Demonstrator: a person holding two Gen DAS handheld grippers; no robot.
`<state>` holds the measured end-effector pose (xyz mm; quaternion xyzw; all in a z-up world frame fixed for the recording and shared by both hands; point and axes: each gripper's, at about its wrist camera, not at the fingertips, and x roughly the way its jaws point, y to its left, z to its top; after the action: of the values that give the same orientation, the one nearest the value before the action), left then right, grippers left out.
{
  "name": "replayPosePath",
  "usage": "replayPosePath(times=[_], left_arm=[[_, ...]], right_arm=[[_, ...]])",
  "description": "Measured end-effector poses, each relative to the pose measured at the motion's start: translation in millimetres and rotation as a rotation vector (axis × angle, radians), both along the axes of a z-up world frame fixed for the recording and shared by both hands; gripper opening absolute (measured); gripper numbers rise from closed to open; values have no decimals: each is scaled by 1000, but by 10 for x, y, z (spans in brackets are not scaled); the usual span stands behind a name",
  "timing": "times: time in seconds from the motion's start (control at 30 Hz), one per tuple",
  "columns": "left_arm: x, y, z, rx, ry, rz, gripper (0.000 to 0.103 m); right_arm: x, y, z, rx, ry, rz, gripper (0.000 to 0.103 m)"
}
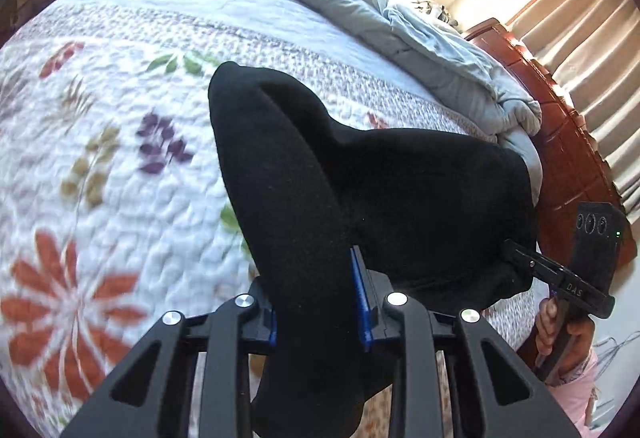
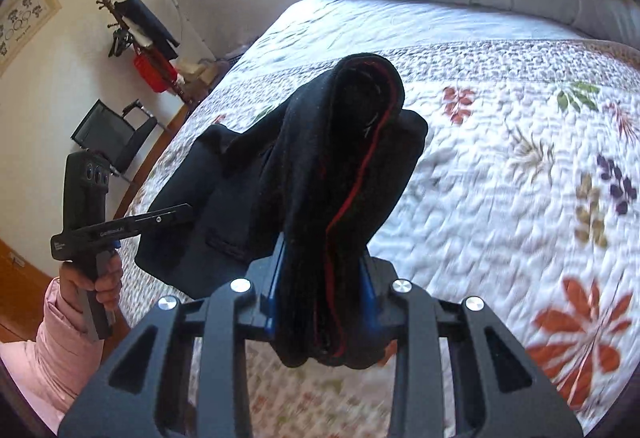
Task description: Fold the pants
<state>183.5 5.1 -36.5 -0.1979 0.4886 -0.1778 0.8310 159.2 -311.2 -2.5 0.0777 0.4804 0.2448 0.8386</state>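
From the left wrist camera, I see my left tool (image 1: 320, 302) clamped on a thick bunch of black pants (image 1: 304, 165). The blue pads (image 1: 362, 302) press the cloth from both sides. The bunch runs lengthwise away from the camera, rising from between the pads to a rounded fold at the top, with a loose end drooping below the tool toward the bottom edge. A broad sheet of the same pants stretches off to the right, where my right tool (image 1: 516, 252) bites its far edge. A hand (image 1: 560, 334) in a pink sleeve (image 1: 576, 378) holds that tool's handle. The pants are lifted above a bed (image 1: 120, 157) covered by a white quilt with orange, purple and green flowers. A grey duvet (image 1: 440, 49) lies bunched at the far end, beside a red-brown wooden bed frame (image 1: 568, 141) and beige curtains (image 1: 592, 49).

From the right wrist camera, my right tool (image 2: 324, 274) grips another thick bunch of the pants (image 2: 344, 157), which shows a thin red line along its folds. This bunch also runs away from the camera, up to a rounded top. The cloth spreads left to my left tool (image 2: 188, 209), which pinches its edge; the left hand (image 2: 92, 278) holds the handle. Beyond the bed stand a coat rack (image 2: 136, 29) and a black chair (image 2: 116, 133) against a pale wall.
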Motion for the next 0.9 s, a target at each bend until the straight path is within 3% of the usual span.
replayPosePath(times=[0.37, 0.6, 0.9], left_arm=[[742, -261, -281, 43, 17, -14, 28], [935, -428, -562, 69, 56, -34, 29], [860, -365, -785, 83, 63, -56, 35]], right_arm=[[808, -344, -475, 50, 75, -67, 30], [943, -490, -795, 41, 129, -90, 31], [900, -677, -1144, 91, 159, -118, 36]])
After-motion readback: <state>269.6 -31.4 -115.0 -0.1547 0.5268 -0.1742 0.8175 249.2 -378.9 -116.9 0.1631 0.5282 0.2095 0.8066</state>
